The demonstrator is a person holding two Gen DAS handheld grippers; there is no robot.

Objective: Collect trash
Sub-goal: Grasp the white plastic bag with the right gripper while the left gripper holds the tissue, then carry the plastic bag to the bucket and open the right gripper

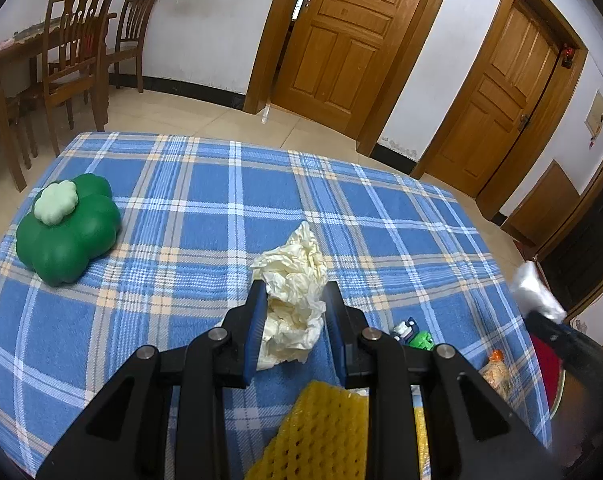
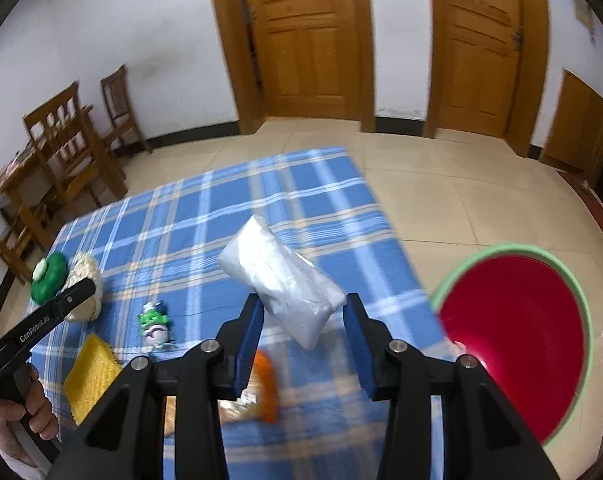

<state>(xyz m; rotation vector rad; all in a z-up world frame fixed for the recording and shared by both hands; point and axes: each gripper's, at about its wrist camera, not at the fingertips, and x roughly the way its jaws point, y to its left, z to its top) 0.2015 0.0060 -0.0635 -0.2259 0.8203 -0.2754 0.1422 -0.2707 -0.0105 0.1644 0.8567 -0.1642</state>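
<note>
The left gripper has its jaws closed around a crumpled cream tissue, which fills the gap between the blue pads and sticks out past the fingertips above the blue plaid tablecloth. The right gripper clamps a white plastic packet that tilts up and to the left from between its pads, raised over the cloth's right edge. A red basin with a green rim stands on the floor just beside it to the right. A yellow foam net lies beneath the left gripper.
</note>
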